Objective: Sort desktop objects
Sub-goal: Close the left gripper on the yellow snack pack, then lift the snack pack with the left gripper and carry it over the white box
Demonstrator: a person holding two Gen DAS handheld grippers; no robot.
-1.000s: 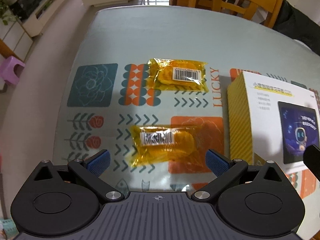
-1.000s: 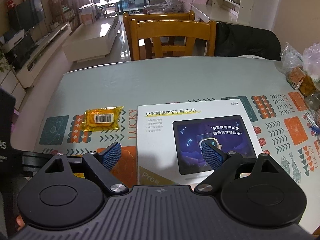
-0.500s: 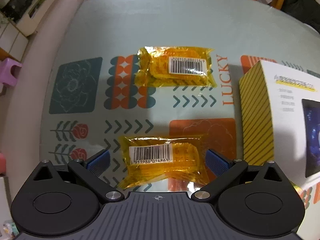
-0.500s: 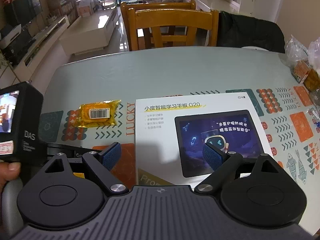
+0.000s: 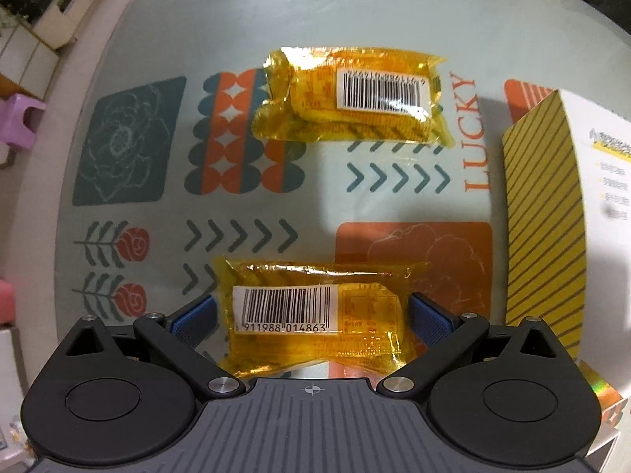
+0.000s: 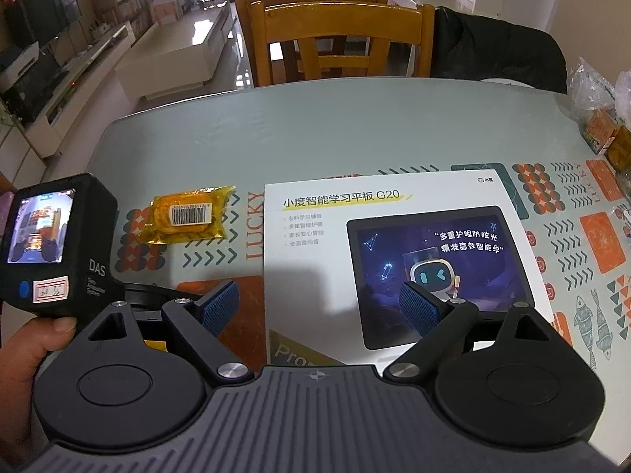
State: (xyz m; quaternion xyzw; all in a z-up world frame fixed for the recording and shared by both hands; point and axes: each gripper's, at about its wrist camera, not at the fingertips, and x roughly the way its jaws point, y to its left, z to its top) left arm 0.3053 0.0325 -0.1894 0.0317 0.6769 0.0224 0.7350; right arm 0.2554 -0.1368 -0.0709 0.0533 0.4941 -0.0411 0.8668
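- My left gripper (image 5: pixel 311 315) is spread wide, low over the table (image 5: pixel 244 8), with its two blue pads on either side of the near snack packet (image 5: pixel 315 315)
- That packet lies flat between my left fingers, barcode label up; the left pad (image 5: pixel 193 319) sits just beside its left end and the right pad (image 5: pixel 430 319) just beside its right end, and I cannot tell whether either one touches the wrapper
- A second yellow packet (image 5: pixel 355 94) lies straight ahead of my left gripper, well apart from the near one, also label up, with the printed word LUCKY just to its right
- To the right of my left gripper stands the striped yellow side of the tablet box (image 5: pixel 540 216), near the right pad but apart from it
- My right gripper (image 6: pixel 319 307) is also spread wide and holds nothing; it hangs over the near left part of the box (image 6: pixel 394 260), whose white lid faces up (a tablet screen with a small robot is printed on it)
- My right gripper's left pad (image 6: pixel 221 307) is over the orange patch of the tablecloth just left of the box edge, and its right pad (image 6: pixel 418 307) is over the printed screen
- From the right gripper, the far packet (image 6: pixel 185 220) lies ahead and to the left, beside the box but not touching it
- My left hand (image 6: pixel 27 351) grips the handle of the other tool at the far left, its little screen lit
- Beyond the table, ahead of my right gripper, stands a wooden chair (image 6: pixel 335 39); some bagged snacks (image 6: pixel 603 118) sit at the far right edge
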